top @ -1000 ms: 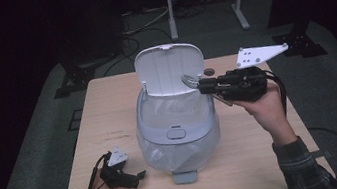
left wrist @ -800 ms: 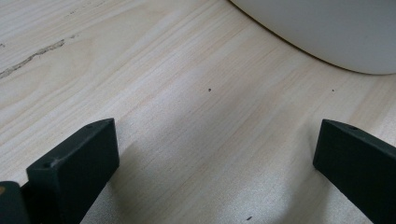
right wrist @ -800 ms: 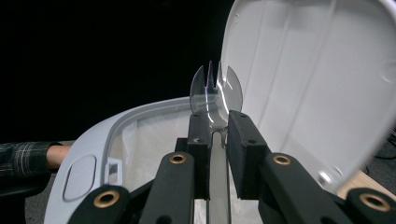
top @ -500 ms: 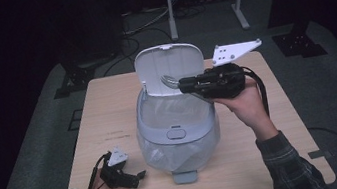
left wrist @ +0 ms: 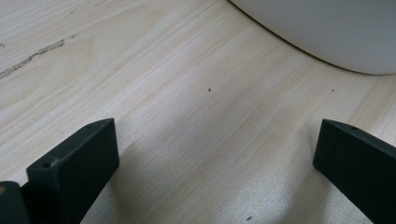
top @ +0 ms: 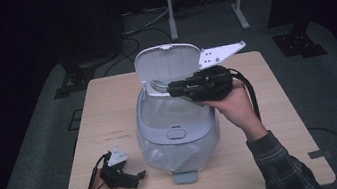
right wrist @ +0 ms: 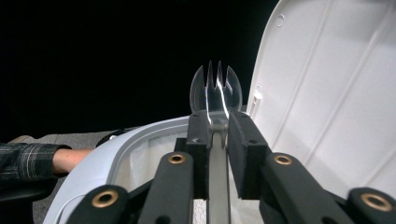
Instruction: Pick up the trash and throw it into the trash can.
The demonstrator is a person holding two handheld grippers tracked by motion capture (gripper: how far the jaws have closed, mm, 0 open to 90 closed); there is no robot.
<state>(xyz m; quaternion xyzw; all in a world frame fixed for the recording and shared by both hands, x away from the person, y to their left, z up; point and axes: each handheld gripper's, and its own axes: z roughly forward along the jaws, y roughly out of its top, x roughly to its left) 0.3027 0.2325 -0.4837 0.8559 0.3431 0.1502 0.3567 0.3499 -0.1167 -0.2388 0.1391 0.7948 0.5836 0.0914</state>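
**A:** Start big. What's on the surface (top: 108,108)?

**B:** A pale blue-grey bin (top: 176,128) stands near the middle of it, lined with a clear bag (top: 171,111). Its white lid (top: 169,64) stands open and upright at the back. At the front of its base a foot pedal (top: 185,176) juts out.

**A:** And the hands?

**B:** The right tool (top: 170,89) is held level over the open mouth of the bin, jaws pointing toward the lid's inner face. The left tool (top: 140,175) rests on the surface just beside the bin's lower left, jaws spread wide with nothing between them; its own view shows bare wood and the bin's curved wall.

**A:** What is the right one carrying?

**B:** A clear plastic fork (right wrist: 215,88). The jaws are pressed together on its handle, tines sticking out past the tips, above the liner and close to the lid.

**A:** So which step is this?

**B:** I'd judge it a throw-away: the fork is over the opening and not yet released. The next move would call for spreading the jaws so that it drops into the bag, perhaps tipping the tines down first so that it clears the rim.

**A:** Anything changed over the last second?

**B:** The right tool has travelled left, from beside the bin's right edge to over its mouth. The left one and the bin have stayed put.
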